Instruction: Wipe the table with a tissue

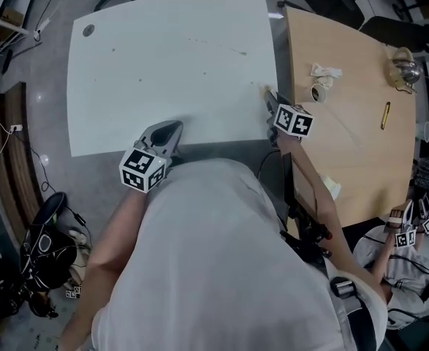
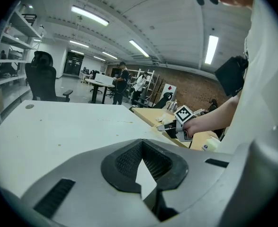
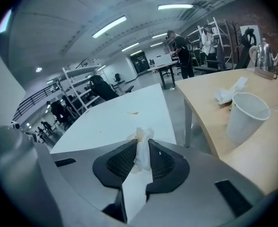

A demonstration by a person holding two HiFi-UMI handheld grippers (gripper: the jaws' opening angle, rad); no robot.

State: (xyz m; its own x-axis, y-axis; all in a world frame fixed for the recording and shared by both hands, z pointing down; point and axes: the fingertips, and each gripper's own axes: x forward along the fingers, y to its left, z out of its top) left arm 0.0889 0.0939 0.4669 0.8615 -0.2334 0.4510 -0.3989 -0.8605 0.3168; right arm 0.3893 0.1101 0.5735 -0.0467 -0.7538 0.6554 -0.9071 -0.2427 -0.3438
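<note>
The white table [image 1: 170,64] bears a thin brown smear [image 1: 236,50] and small specks towards its far side. My right gripper [image 1: 267,97] hovers at the table's near right corner, shut on a crumpled white tissue [image 1: 261,88]. In the right gripper view the tissue [image 3: 141,156] is pinched between the dark pads and sticks up past the tips of the right gripper [image 3: 142,144], with the smear [image 3: 131,112] on the table beyond. My left gripper [image 1: 172,128] is over the near edge; its tips [image 2: 141,143] meet with nothing held.
A wooden table [image 1: 353,137] adjoins on the right with a paper cup [image 1: 319,92], crumpled tissues [image 1: 325,72], a metal kettle [image 1: 406,68] and a yellow pen [image 1: 385,114]. Another person's grippers [image 1: 408,232] show at lower right. Office chairs stand beyond the tables.
</note>
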